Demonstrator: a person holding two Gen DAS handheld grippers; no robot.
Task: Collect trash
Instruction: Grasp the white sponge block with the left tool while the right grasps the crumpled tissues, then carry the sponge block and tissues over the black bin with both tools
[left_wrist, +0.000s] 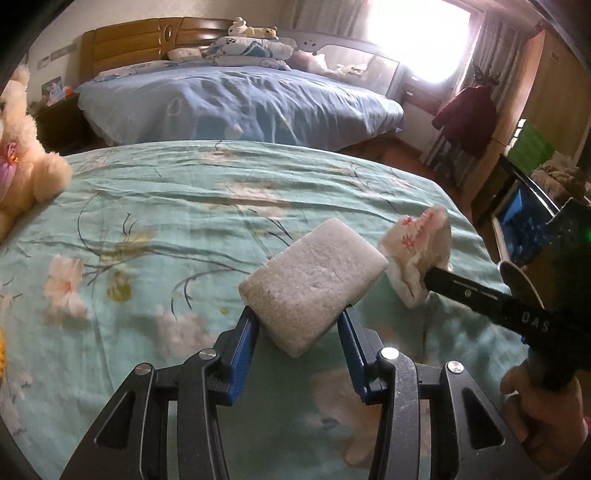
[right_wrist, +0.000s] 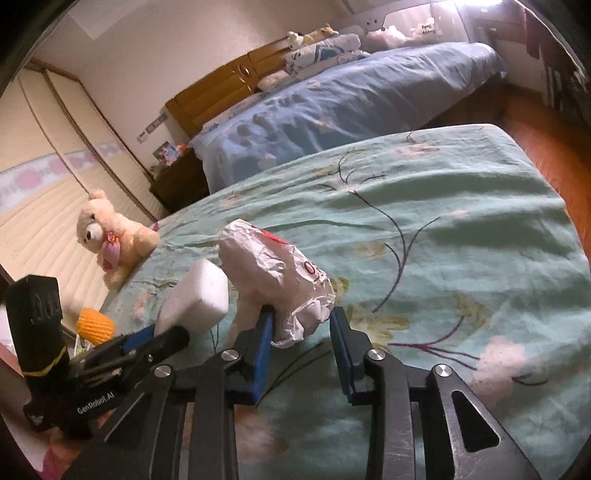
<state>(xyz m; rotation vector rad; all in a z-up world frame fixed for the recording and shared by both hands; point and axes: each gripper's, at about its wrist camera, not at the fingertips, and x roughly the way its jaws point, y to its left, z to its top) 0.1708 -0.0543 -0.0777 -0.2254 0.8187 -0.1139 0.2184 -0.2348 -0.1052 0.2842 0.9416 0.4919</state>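
A white foam block (left_wrist: 312, 286), rough-grained and rectangular with rounded corners, is raised above the green flowered bedspread (left_wrist: 147, 206), tilted so one end points up and away. The left gripper (left_wrist: 298, 321) has its blue pads on the block's two long sides near the lower end, the jaws about half closed and clamped on it; from the right wrist view the same block (right_wrist: 197, 295) shows smooth and bright at the left gripper's tip (right_wrist: 168, 332). To the right of it is a crumpled white plastic bag (right_wrist: 273, 273) with red printing, wrinkled and puffed, also lifted off the bedspread (right_wrist: 461, 221). The right gripper (right_wrist: 303, 325) has the bag's lower folds bunched between narrowly set jaws; the left pad presses the plastic, while contact at the right pad is hard to make out. In the left wrist view the bag (left_wrist: 417, 258) hangs at the end of the right gripper's black finger (left_wrist: 465, 291), just beside the block.
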